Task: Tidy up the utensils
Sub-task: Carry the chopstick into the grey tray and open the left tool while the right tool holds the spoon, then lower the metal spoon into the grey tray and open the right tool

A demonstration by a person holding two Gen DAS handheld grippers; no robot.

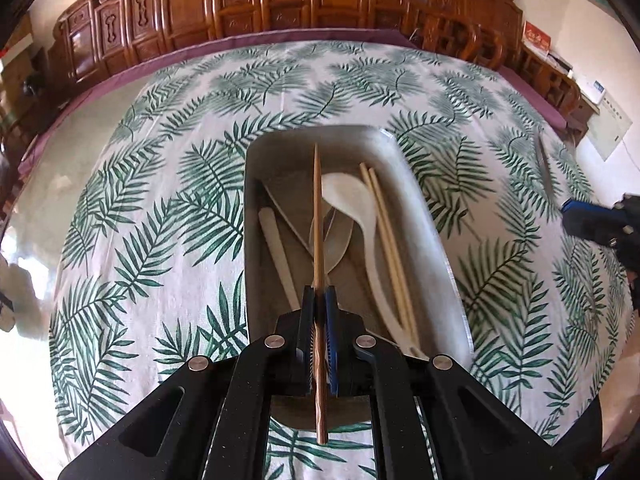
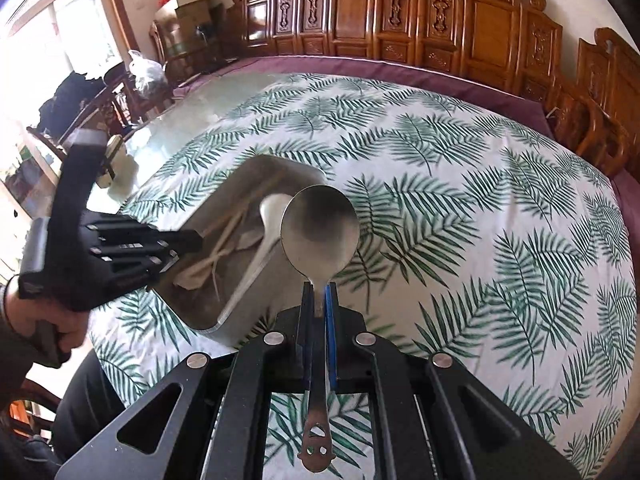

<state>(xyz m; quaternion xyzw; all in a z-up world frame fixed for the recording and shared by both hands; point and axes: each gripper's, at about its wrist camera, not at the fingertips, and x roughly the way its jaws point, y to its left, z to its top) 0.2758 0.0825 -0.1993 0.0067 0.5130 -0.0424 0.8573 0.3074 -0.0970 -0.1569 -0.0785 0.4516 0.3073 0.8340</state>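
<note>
Left gripper [image 1: 319, 300] was clamped on a brown chopstick [image 1: 317, 216] above the grey tray [image 1: 432, 240]; right gripper [image 2: 319, 294], clamped on a metal spoon [image 2: 319, 230], hung beside it. The thin chopstick might pivot and miss the tray on release.

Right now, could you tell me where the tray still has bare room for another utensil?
The tray floor is bare at its far end, beyond the white spoon bowl. The middle and near end are crowded with the white spoon, pale chopsticks and other utensils.
</note>
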